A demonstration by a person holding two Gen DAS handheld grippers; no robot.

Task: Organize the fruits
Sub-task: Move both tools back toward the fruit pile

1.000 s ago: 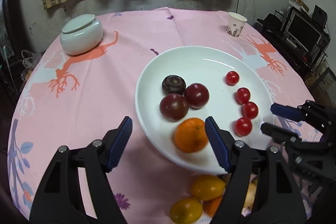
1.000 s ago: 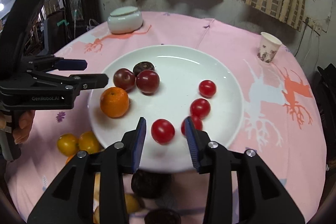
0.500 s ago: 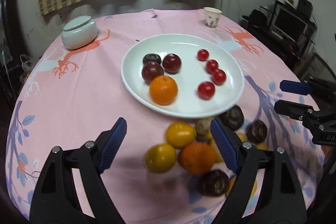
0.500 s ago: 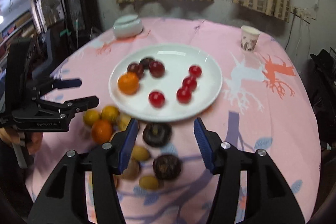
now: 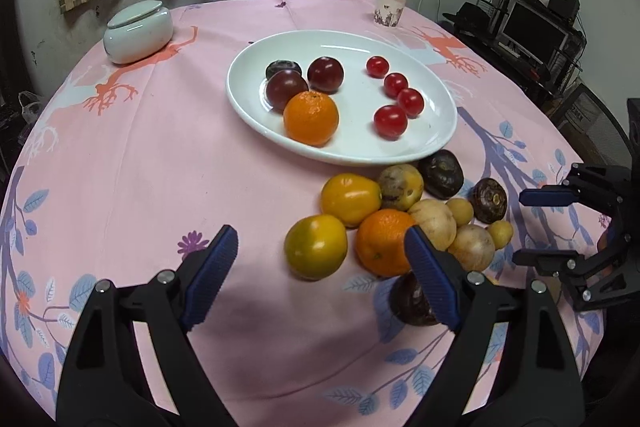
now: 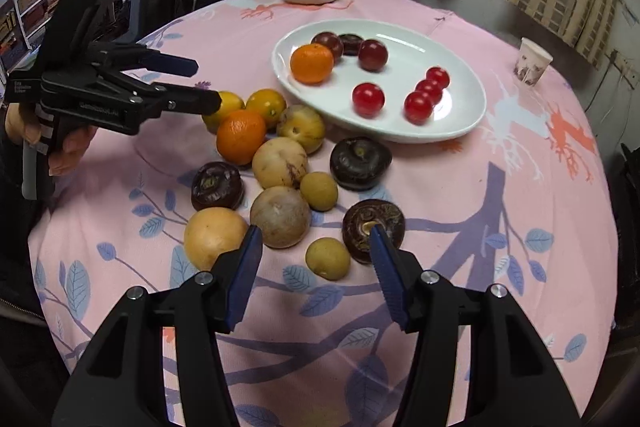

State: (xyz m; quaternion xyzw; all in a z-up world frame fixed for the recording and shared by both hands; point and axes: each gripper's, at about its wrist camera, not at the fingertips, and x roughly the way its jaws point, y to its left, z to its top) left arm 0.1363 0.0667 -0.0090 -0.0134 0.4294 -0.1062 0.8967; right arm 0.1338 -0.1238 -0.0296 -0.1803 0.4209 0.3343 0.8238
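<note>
A white oval plate (image 5: 436,99) (image 6: 464,107) holds an orange (image 5: 311,118), three dark plums (image 5: 325,74) and several cherry tomatoes (image 5: 390,121). A pile of loose fruit lies on the cloth in front of it: an orange (image 5: 382,241) (image 6: 241,135), yellow-green citrus (image 5: 316,246), tan round fruits (image 6: 280,223), dark mangosteens (image 6: 360,163) and small longans (image 6: 328,259). My left gripper (image 5: 320,277) is open and empty, just short of the pile. My right gripper (image 6: 316,275) is open and empty above a longan.
A pale lidded ceramic jar (image 5: 138,31) stands at the back left of the round pink-clothed table (image 5: 120,155). A paper cup (image 5: 390,7) stands at the back right. Shelves with a monitor (image 5: 532,27) lie beyond the right edge.
Both grippers have pulled back from the plate toward the table's near edge, so the loose fruit pile has come into full view. Both stay open and empty.
</note>
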